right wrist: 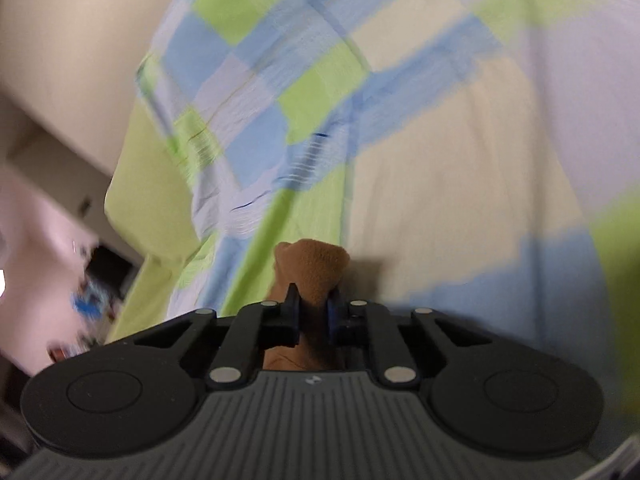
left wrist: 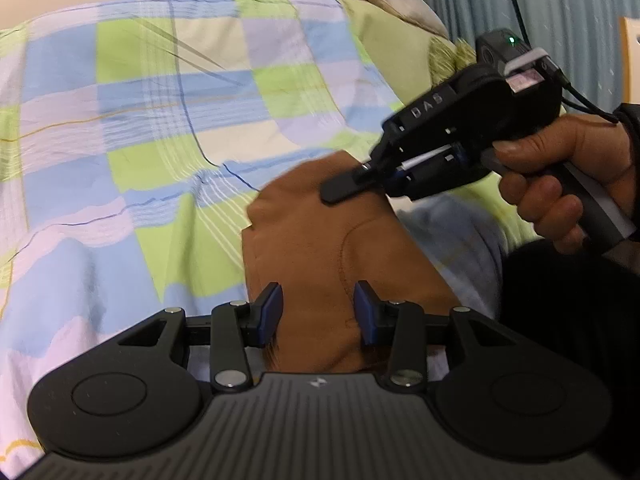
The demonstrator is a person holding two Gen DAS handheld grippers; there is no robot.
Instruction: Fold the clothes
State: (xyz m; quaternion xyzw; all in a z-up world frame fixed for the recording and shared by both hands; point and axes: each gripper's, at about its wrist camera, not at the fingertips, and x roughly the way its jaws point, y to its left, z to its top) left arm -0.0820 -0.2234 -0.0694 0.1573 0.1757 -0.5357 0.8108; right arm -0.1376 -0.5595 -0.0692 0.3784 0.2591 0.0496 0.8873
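A: While the brown garment [left wrist: 320, 240] lies bunched on the checked bedspread [left wrist: 140, 120], at about five o'clock of centre in the left wrist view, log its holds.

B: Item one, left gripper [left wrist: 318, 306]: jaws half spread, cloth running between the blue pads [left wrist: 272, 304]. Whether they press on it I cannot tell; the fabric fills the gap, yet the pads stand apart.

A: Item two?

B: Right gripper [right wrist: 314, 308]: jaws nearly together, pinching a small tuft of the same brown cloth, which sticks up at twelve o'clock of the fingers. From the left camera, that tool sits at three o'clock, held in the person's hand [left wrist: 560, 184], its tip on the garment's far edge.

A: Risks, itemised.

B: First, the right pinch takes only a little fabric; a quick pull could strip it out. Second, if the left hold is loose, the cloth would slide through and the fold would come out crooked. Third, a low pinch might catch the bedspread along with the garment.
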